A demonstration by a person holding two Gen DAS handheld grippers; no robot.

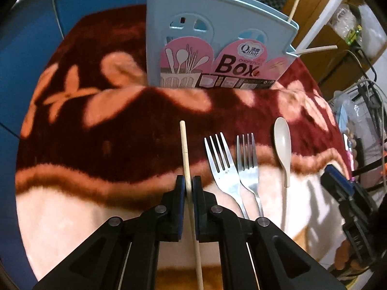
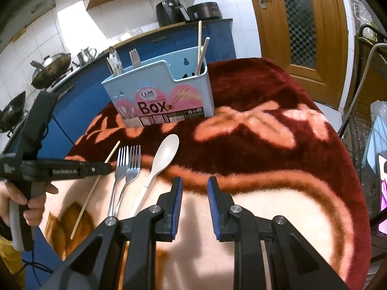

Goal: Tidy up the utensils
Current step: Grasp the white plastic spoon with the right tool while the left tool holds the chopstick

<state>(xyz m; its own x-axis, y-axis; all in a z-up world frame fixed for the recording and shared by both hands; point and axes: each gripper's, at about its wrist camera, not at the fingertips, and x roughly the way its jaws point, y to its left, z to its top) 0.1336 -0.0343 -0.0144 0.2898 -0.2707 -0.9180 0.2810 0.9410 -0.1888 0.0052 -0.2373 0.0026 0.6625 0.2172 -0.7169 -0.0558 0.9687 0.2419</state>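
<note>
From the left wrist view, the left gripper [image 1: 189,184] is clamped on a single wooden chopstick [image 1: 185,149], pinching it partway along so both ends stick out. The stick's long axis runs along the fingers, its free end aimed toward the blue chopstick box [image 1: 217,36] standing further back on the red flowered blanket [image 1: 96,111]. I'd say it is gripped that way so it can be tipped upright and dropped into a compartment. Just beside it lie two metal forks [image 1: 232,169], tines toward the box, and a cream plastic spoon [image 1: 283,142], bowl toward the box.

From the right wrist view, the right gripper [image 2: 193,193] hovers over bare blanket with its jaws apart and nothing between them, seemingly waiting. The box's right compartment already holds chopsticks leaning upright; a fork and other utensils stand at its left. A hand [image 2: 24,200] grips the left tool's handle.
</note>
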